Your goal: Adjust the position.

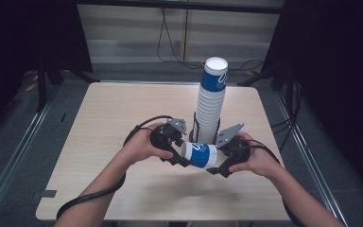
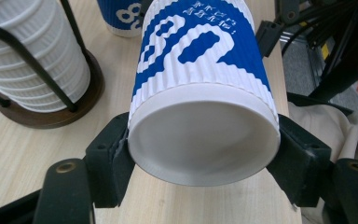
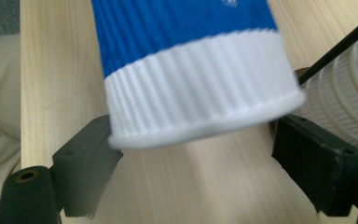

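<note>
A blue and white ribbed paper cup point(image 1: 199, 154) lies level in the air between my two grippers, over the table's front middle. My left gripper point(image 1: 182, 156) is shut on its base end; in the left gripper view both pads press the cup point(image 2: 200, 70) beside its white bottom, with that gripper point(image 2: 205, 154) centred on it. My right gripper point(image 1: 217, 166) is at the rim end. In the right gripper view the cup point(image 3: 191, 60) looks blurred, its rim sits over the gap of the gripper point(image 3: 196, 144), and the right pad stands apart from it.
A tall stack of white ribbed cups point(image 1: 211, 101) with a blue cup on top stands in a black wire holder on a round wooden base point(image 2: 51, 116), just behind the grippers. Another blue cup point(image 2: 121, 18) stands past it. The wooden table point(image 1: 123, 109) has bare room left and front.
</note>
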`<action>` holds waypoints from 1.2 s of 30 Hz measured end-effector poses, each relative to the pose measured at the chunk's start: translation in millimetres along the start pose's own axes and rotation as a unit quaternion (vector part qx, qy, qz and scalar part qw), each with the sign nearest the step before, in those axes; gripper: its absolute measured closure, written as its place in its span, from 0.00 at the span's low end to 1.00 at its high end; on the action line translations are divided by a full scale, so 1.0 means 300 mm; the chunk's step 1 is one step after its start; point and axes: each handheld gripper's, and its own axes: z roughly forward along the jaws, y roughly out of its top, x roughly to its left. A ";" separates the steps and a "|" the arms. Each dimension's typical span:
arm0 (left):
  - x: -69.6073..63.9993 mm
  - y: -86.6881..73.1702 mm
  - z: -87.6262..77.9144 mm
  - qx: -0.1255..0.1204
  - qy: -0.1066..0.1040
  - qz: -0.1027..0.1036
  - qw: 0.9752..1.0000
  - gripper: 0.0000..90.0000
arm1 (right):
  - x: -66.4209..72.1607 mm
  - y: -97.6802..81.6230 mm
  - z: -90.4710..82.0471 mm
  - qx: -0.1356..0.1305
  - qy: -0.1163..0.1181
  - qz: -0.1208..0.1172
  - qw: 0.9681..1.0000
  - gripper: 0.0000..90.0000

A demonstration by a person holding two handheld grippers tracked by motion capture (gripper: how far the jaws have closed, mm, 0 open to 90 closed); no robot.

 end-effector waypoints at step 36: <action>0.015 -0.024 -0.011 -0.026 -0.013 -0.016 0.999 0.34 | -0.006 -0.013 -0.016 -0.076 0.003 0.037 0.996 0.13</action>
